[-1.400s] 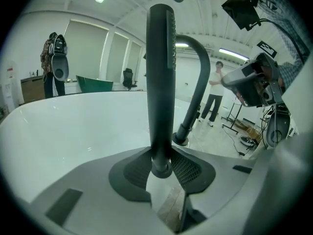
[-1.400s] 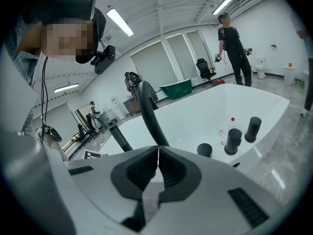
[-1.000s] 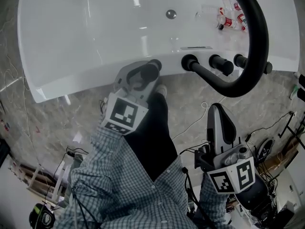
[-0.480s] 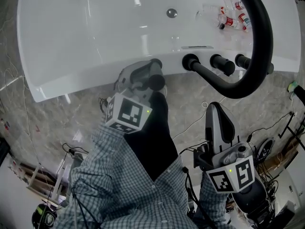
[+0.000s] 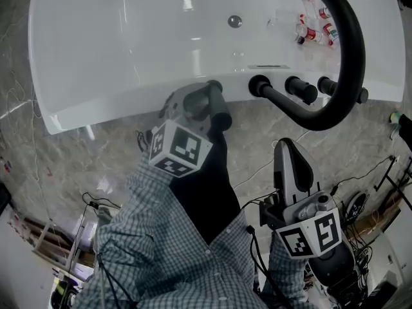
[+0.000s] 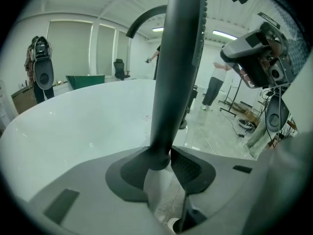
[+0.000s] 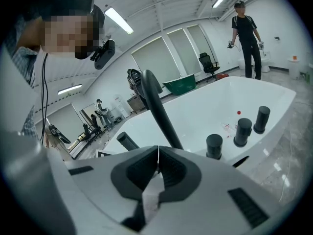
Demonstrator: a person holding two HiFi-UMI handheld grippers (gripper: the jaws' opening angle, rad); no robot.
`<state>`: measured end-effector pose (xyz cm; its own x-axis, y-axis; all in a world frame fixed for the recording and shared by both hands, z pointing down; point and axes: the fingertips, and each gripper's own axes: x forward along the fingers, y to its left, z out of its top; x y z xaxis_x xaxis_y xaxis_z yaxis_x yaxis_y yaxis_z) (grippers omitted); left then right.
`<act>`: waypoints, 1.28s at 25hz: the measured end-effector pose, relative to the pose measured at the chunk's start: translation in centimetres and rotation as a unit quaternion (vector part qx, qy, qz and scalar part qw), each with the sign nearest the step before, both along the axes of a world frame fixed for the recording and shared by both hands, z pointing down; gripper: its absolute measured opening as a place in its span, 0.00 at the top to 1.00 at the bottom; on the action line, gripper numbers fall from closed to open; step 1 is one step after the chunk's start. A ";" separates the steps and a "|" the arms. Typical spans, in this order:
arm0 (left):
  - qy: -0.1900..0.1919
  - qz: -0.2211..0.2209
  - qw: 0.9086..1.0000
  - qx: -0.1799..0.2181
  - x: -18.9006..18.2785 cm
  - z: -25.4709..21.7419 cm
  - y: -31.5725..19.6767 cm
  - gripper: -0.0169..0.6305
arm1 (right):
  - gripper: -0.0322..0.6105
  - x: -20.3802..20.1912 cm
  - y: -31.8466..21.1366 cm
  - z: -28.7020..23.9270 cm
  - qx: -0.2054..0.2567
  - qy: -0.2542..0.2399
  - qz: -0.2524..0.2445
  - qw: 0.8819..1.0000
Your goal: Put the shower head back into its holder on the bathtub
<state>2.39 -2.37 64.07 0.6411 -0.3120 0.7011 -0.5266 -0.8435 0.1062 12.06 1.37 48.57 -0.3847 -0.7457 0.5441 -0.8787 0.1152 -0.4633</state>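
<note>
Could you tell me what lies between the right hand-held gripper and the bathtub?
In the head view, a black curved pipe crosses the marbled floor there.

Our left arm, in a checked sleeve (image 5: 161,224), reaches out to the far middle. Our left gripper (image 5: 205,102) is turned a little to the right, its marker cube (image 5: 179,149) facing up at us. Its jaws are clamped on the dark stem of the shower head (image 6: 176,72), which stands straight up from between them. Our right gripper (image 5: 290,150) is held nearer and further right, pointing away from us, jaws pressed together with nothing between them
</note>
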 end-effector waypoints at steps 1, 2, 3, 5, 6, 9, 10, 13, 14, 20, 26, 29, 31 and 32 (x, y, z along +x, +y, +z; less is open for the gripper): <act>0.001 -0.007 1.000 -0.008 -0.1 0.0 0.0 0.78 | 0.92 -0.1 0.0 0.0 0.000 0.000 -0.002 1.000; 0.001 -0.014 1.000 -0.016 -0.1 0.0 0.1 0.78 | 0.92 -0.2 0.1 -0.1 -0.001 0.000 -0.004 1.000; 0.001 -0.018 1.000 -0.024 -0.2 0.0 0.2 0.78 | 0.92 -0.3 0.2 -0.1 -0.002 0.000 -0.006 1.000; -0.001 -0.021 0.999 -0.034 -0.6 0.1 0.6 0.78 | 0.92 -0.6 0.2 -0.1 -0.003 0.000 -0.011 1.000; -0.004 -0.020 0.999 -0.035 -0.8 0.1 0.8 0.78 | 0.93 -0.7 0.3 -0.2 -0.003 0.000 -0.014 1.000; -0.023 -0.014 0.999 -0.028 -1.8 -0.1 1.6 0.78 | 0.92 -1.2 0.3 -0.4 -0.003 0.000 -0.022 1.000; -0.029 -0.012 0.999 -0.028 -2.2 -0.2 1.9 0.78 | 0.92 -1.4 0.3 -0.5 -0.002 0.000 -0.025 1.000; -0.040 -0.010 0.999 -0.032 -3.3 -0.8 2.6 0.79 | 0.93 -2.1 0.3 -0.7 -0.001 -0.002 -0.032 0.999; -0.041 -0.009 0.999 -0.030 -3.5 -1.1 2.7 0.83 | 0.92 -2.3 0.2 -0.8 -0.001 -0.003 -0.035 0.999; -0.017 -0.027 0.999 -0.011 -3.8 -4.8 2.2 0.96 | 0.93 -3.1 0.2 -2.0 0.008 -0.005 -0.046 0.999; 0.008 -0.037 0.999 -0.019 -3.9 -10.6 2.9 0.96 | 0.92 -3.0 0.8 -5.6 0.026 -0.001 -0.041 0.999; 0.028 -0.052 0.998 -0.023 -4.5 -14.9 3.3 0.96 | 0.92 -2.8 1.2 -8.4 0.036 0.003 -0.038 0.999; 0.048 -0.068 0.996 -0.021 -4.7 -18.1 2.8 0.96 | 0.92 -2.5 1.1 -10.2 0.047 0.006 -0.033 0.998; 0.061 -0.074 0.995 -0.017 -4.6 -19.8 2.3 0.96 | 0.92 -2.4 0.9 -11.2 0.055 0.007 -0.030 0.998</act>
